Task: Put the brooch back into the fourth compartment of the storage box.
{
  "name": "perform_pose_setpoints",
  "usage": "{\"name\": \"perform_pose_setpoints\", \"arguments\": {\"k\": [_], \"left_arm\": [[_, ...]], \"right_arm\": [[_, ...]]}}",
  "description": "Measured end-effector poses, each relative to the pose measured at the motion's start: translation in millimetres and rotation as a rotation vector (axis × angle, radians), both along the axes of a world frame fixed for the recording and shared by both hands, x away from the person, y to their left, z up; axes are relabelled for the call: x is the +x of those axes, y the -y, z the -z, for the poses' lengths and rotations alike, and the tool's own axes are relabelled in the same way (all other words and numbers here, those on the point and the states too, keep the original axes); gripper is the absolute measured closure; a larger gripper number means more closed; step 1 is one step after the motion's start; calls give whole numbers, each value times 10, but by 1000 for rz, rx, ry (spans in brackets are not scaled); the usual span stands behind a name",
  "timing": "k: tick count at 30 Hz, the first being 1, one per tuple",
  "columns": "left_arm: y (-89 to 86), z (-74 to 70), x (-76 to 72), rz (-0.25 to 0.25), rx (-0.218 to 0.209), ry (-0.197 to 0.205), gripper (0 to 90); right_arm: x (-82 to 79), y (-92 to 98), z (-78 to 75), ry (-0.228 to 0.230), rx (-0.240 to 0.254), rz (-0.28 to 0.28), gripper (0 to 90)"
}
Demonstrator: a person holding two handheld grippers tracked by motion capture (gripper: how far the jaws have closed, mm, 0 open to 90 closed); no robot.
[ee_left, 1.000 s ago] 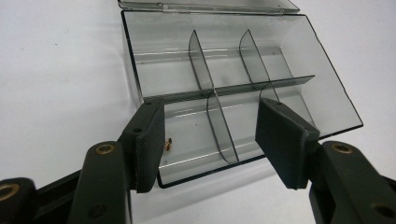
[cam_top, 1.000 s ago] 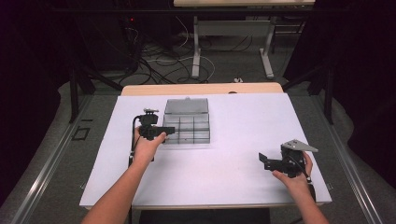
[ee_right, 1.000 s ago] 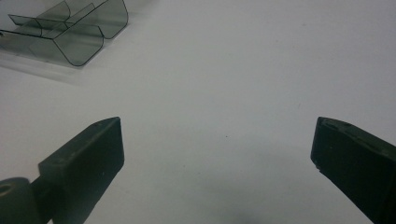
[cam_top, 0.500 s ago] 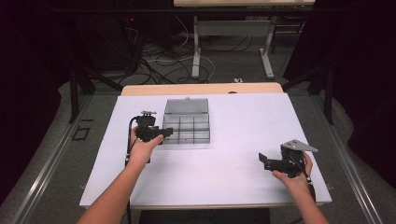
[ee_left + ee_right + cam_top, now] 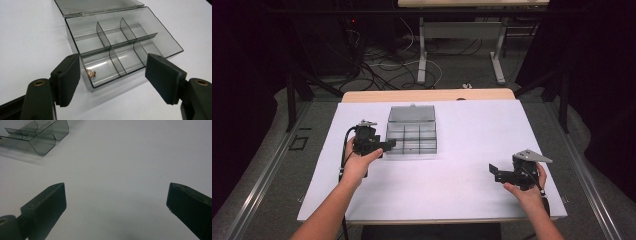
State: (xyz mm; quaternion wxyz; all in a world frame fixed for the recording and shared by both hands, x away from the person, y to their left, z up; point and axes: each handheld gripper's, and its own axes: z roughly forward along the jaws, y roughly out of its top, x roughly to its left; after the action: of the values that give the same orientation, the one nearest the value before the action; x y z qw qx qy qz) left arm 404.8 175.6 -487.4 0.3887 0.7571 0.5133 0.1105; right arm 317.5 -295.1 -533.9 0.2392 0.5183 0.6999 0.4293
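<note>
White table under me, dark room beyond. My left gripper hangs at the near corner of the clear compartment box, jaws just opening, gripping nothing; a small gold trinket lies in its nearest cell. My right gripper is well apart, wide open, empty.

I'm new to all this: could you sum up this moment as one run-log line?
left hand-held gripper: jaws just opening, nothing between | compartment box: lid open, small gold piece in near corner cell | right hand-held gripper: open, over bare table
</note>
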Motion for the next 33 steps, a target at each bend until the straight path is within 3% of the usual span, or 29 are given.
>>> {"name": "perform_pose_setpoints", "arguments": {"k": [19, 28, 33], "left_arm": [[-393, -105, -270, -48, -4, 54, 150], [-572, -70, -384, -77, -11, 69, 39], [-681, -39, -451, -94, -36, 72, 2]], "right_arm": [[0, -4, -2, 6, -8, -5, 24], [-3, -12, -2, 2, -5, -3, 24], [-1, -6, -3, 6, -8, -4, 24]]}}
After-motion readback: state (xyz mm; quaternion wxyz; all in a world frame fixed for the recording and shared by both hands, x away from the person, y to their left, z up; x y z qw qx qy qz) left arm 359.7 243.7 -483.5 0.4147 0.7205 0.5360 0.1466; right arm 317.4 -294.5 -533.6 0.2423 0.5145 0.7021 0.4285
